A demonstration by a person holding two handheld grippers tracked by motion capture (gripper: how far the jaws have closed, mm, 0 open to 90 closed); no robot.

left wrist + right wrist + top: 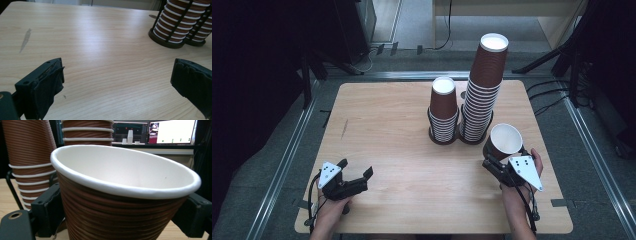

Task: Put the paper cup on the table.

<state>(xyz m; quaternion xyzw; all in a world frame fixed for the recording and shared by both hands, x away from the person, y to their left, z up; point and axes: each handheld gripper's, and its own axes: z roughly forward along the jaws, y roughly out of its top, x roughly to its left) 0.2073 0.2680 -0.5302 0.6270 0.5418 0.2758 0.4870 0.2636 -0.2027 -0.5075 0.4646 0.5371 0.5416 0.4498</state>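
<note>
Your right claw (499,161) pinches a ribbed brown paper cup (504,141) — white inside, empty, tilted; your left claw (357,176) stands spread, empty.

Ribbed brown paper cup (120,202) with smooth white lining; matt pale wood table (100,50).

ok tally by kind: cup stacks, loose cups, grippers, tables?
Cup stacks in black wire holders: 2, the short stack and the tall stack
Loose cups: 1, the single cup clamped by the right gripper
Grippers: 2, the right gripper and the left gripper, open with nothing between its jaws
Tables: 1, the wooden table
Total: 6
</note>
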